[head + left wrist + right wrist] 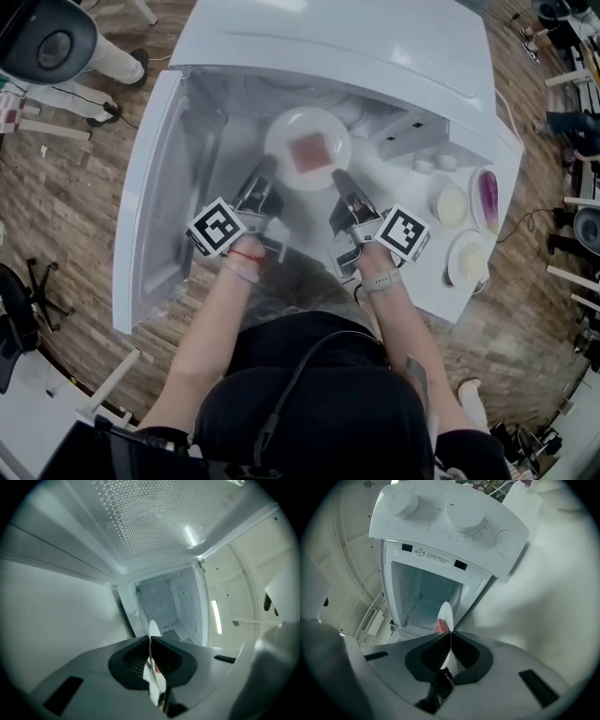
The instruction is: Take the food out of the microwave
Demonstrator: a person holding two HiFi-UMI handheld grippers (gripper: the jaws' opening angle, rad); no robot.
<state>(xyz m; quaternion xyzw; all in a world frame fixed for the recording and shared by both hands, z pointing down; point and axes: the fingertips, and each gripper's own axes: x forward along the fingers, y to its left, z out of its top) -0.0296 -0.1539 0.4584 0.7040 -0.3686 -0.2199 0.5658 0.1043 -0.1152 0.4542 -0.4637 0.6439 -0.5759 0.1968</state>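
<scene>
Head view: a white microwave point(356, 47) stands on a white table point(427, 281), its door point(155, 187) swung open to the left. A white plate point(281, 131) sits level just in front of the opening and carries the food point(309, 153), a flat pinkish-red piece at its centre. The left gripper point(265, 171) meets the plate's near left rim and the right gripper point(340, 178) its near right rim. Only this view shows both grippers on the one plate. Only this view shows three small dishes point(466, 258) on the table right of the microwave; one holds something purple.

Left gripper view: the plate rim appears edge-on as a thin white blade between the dark pads, which press on it from both sides with no gap showing. A red sliver of the food shows beside the rim. Beyond lies the empty cavity point(164, 602), with a perforated panel point(154, 513) overhead. This view does not show the controls.

Right gripper view: the jaws are likewise clamped on the plate rim, with the food showing red against it. This view alone shows the control panel, with two round knobs point(464, 515) and a round button point(506, 543) above the open cavity.
</scene>
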